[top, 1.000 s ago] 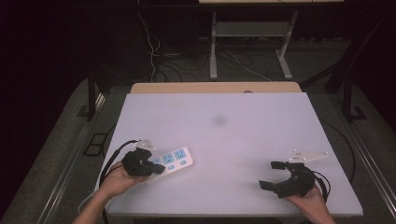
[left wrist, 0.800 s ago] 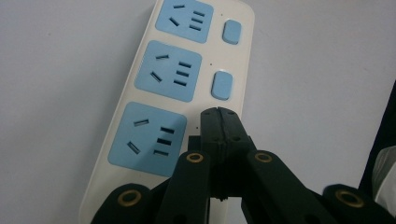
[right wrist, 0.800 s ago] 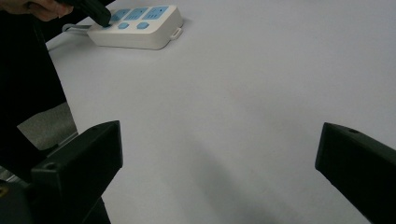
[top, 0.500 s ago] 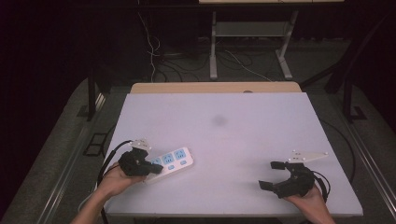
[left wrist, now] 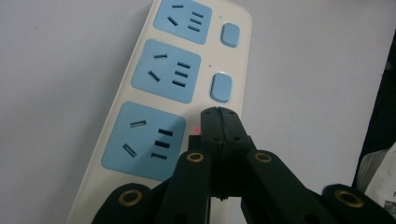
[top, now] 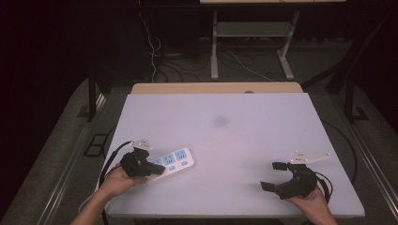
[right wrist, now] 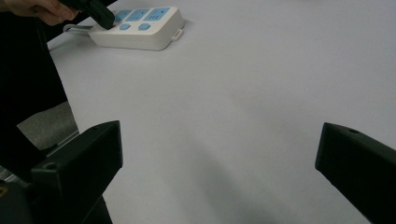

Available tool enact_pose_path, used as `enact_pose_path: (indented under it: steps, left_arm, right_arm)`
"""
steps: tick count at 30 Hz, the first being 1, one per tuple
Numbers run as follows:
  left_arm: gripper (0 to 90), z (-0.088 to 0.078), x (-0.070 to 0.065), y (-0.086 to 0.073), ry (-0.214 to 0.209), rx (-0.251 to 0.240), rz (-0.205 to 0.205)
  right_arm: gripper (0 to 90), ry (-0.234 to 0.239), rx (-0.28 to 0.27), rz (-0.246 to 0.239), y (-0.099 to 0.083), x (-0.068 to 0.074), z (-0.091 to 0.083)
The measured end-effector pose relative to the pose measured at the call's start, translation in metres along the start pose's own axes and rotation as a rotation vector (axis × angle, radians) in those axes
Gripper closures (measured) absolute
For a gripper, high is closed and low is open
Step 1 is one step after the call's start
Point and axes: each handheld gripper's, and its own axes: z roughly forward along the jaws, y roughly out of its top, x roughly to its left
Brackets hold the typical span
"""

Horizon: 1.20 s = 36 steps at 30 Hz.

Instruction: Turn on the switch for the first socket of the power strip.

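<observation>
Left tool [left wrist: 219, 122] with jaws closed together, tips pressed on the power strip [left wrist: 161, 88] beside a blue switch, right tool [top: 276, 176] wide open, empty, well apart on the white counter [top: 244, 126]

My left gripper [top: 157, 168] sits a touch lower and nearer the table's [top: 244, 140] near edge than a second ago. Its closed tips now rest on the strip's [top: 176, 159] near end.

No words, brands or numbers can be read anywhere. The power strip [left wrist: 164, 100] bears no printed label; its one sign is a small red light [left wrist: 196, 130] beside the nearest blue socket.
</observation>
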Motion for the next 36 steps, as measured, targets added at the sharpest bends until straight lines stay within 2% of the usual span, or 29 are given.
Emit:
enact_pose_path:
  steps: [7, 12, 19, 23, 36]
  left_arm:
    - [89.7, -0.0004, -0.0013, 0.0003, 0.011, 0.002, 0.004]
    - [89.6, -0.0002, -0.0017, -0.0020, 0.012, -0.019, -0.009]
    - [89.5, -0.0010, -0.0031, -0.0030, 0.021, -0.036, -0.007]
    - [89.5, -0.0012, -0.0035, -0.0010, 0.045, -0.033, 0.000]
    - [89.4, -0.0057, -0.0056, 0.0054, 0.078, -0.028, 0.020]
  right_arm:
    - [0.3, -0.003, -0.001, 0.003, 0.0000, -0.0019, -0.0002]
    - [0.3, -0.004, -0.001, 0.005, -0.0001, -0.0023, 0.0000]
    - [0.3, -0.005, -0.002, 0.007, -0.0001, -0.0025, -0.0002]
    - [0.3, -0.004, -0.004, 0.009, -0.0001, -0.0027, -0.0005]
    - [0.3, -0.006, -0.003, 0.010, -0.0003, -0.0032, -0.0007]
